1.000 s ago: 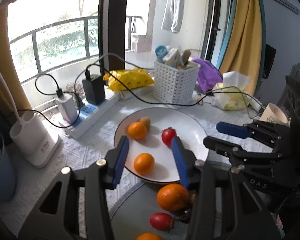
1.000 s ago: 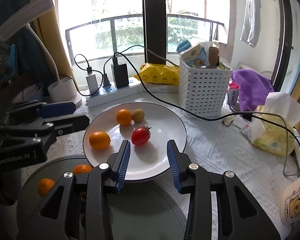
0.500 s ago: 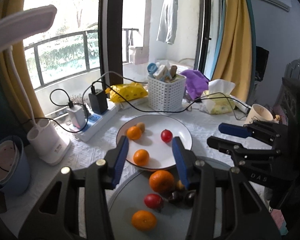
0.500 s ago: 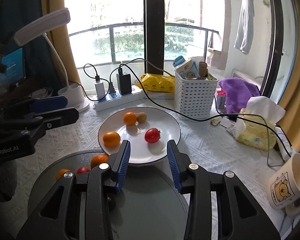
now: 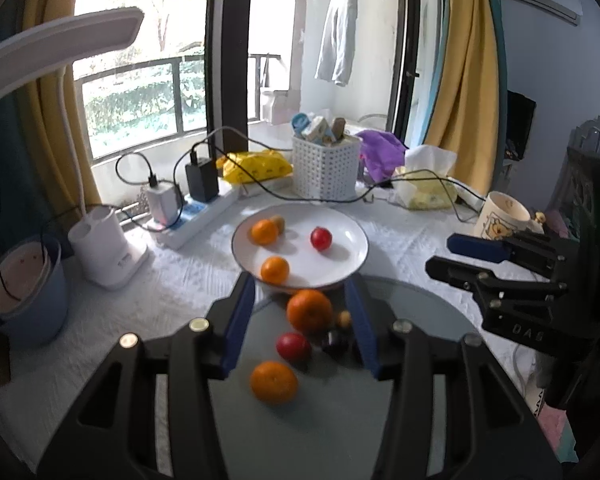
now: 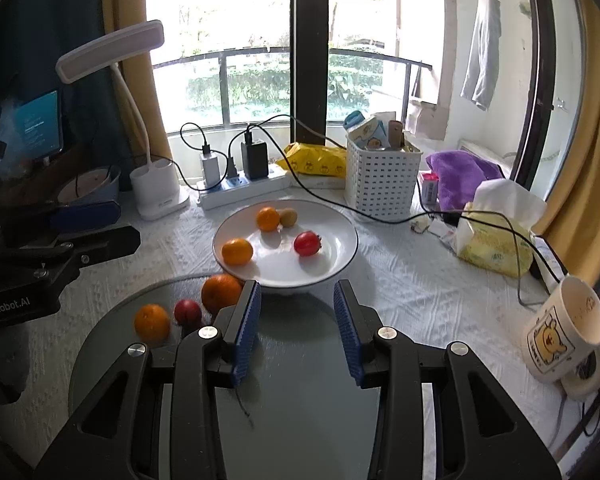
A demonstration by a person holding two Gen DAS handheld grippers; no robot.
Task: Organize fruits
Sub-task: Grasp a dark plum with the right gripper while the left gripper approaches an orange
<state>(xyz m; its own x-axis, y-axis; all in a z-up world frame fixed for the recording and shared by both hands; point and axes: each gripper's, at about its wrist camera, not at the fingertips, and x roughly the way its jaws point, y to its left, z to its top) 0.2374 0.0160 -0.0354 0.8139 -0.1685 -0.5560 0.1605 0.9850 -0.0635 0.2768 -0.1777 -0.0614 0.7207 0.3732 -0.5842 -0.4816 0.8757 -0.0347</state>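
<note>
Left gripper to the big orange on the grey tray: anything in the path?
Nothing visible blocks it. The left gripper, jaws opening and empty, frames the big orange from above. Close beside the orange on the grey tray lie a red fruit, dark fruits and a small brown one.

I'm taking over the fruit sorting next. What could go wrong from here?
The round fruit on the smooth grey tray, such as the big orange, could roll if nudged. The black cable runs close behind the white plate, so a claw might snag it. The mug stands near the table's edge.
</note>
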